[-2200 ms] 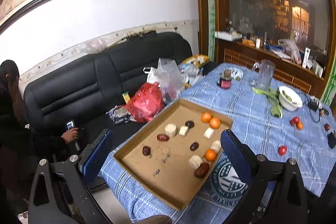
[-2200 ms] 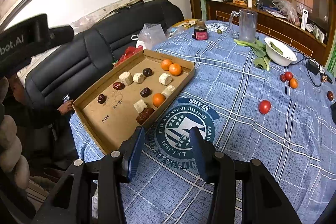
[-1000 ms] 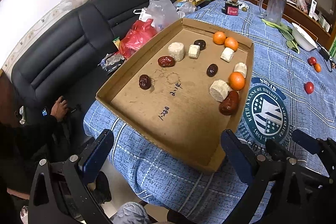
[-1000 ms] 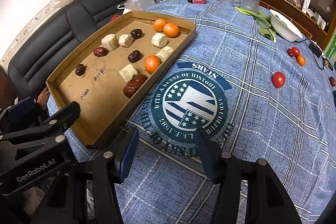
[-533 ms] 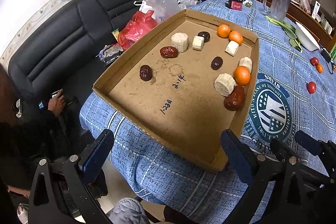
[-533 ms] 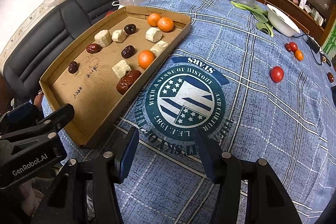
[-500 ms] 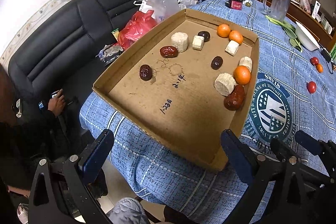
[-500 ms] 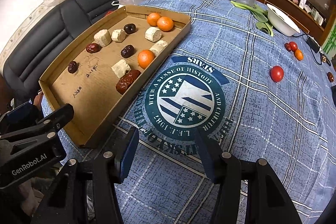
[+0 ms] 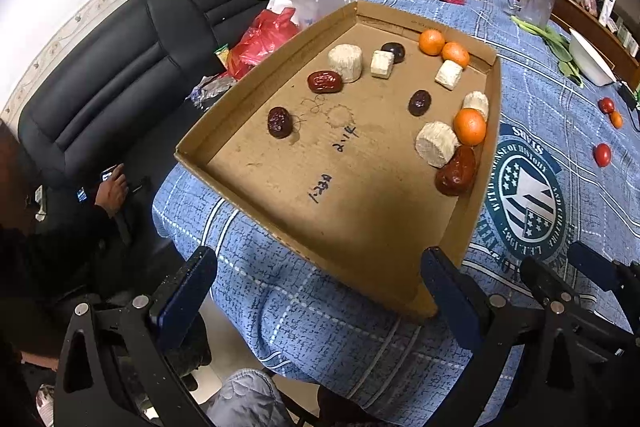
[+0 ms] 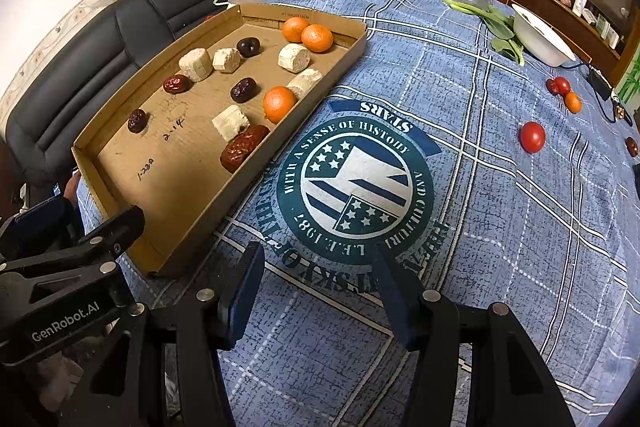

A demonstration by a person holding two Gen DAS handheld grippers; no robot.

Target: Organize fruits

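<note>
Fruit sits mostly in cardboard tray [image 9: 360, 211] at table [image 10: 500, 227] edge beside sofa: 3 oranges [image 9: 470, 126], dark and red dates [image 9: 456, 171], pale cylindrical chunks [image 9: 436, 149], all crowding tray's far end and right wall. Left tool [image 9: 320, 291] hovers released, empty, straddling tray's near corner, tray's long axis running straight ahead; nearest piece, big red date, lies ahead and right against right wall. Right tool [image 10: 320, 287] hangs released, empty, just right of tray over printed emblem [image 10: 356, 187]. Left likely nearer. Stray tomato [image 10: 532, 137] and small cluster [image 10: 564, 93] well right of tray, clearest from right wrist; seated person's hand [image 9: 112, 187] visible only from left wrist.
</note>
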